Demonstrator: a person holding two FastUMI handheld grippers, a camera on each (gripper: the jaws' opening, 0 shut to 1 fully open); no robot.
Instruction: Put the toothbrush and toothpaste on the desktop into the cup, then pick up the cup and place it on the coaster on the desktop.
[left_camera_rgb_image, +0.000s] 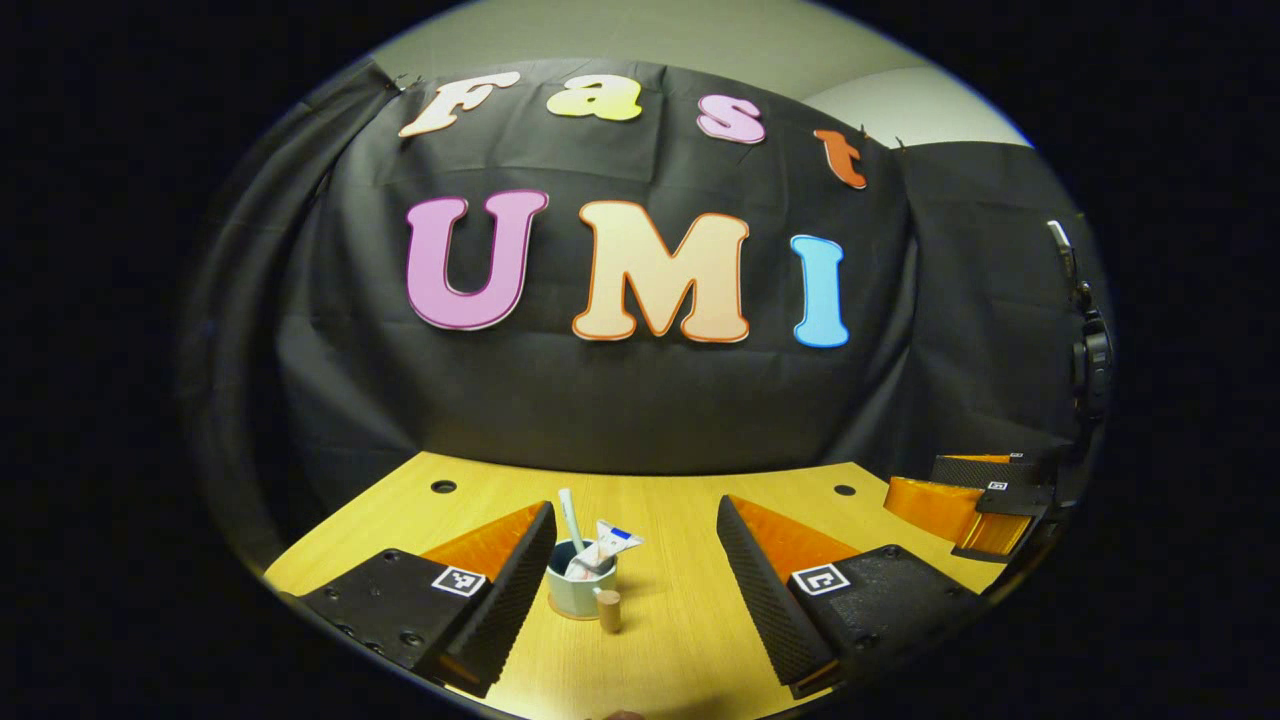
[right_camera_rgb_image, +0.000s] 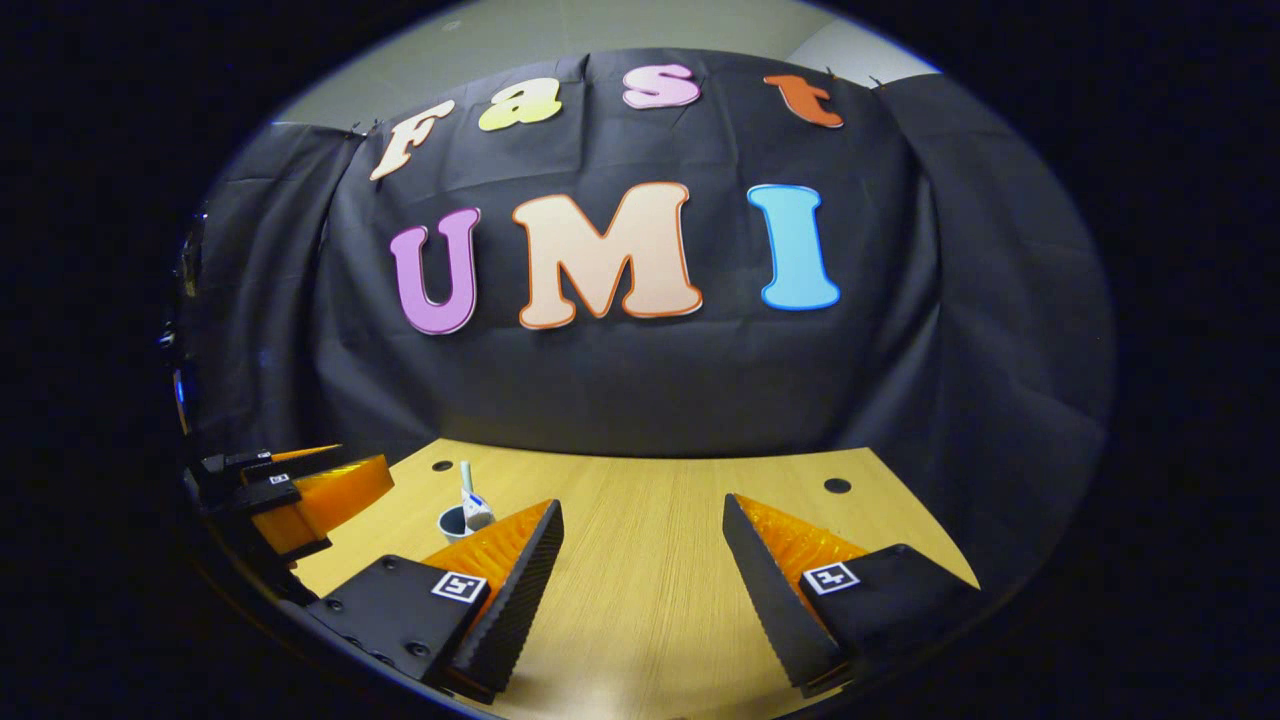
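The cup (left_camera_rgb_image: 580, 592) stands on the desktop (left_camera_rgb_image: 680, 600) holding toothpaste (left_camera_rgb_image: 605, 550) and toothbrush (left_camera_rgb_image: 571, 520). Your left gripper (left_camera_rgb_image: 636, 590) hangs level behind it, wide open, empty; your right gripper (right_camera_rgb_image: 640, 590) likewise, well aside.

pale green cup (left_camera_rgb_image: 580, 590), white toothbrush (left_camera_rgb_image: 570, 518), light wooden desktop (left_camera_rgb_image: 680, 620)

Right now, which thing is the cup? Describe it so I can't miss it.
On the wooden desktop, look between the open fingers of the left gripper. The cup is the pale round one standing on a thin coaster, a white toothbrush and toothpaste poking out, unlike the small cork-like peg beside it.
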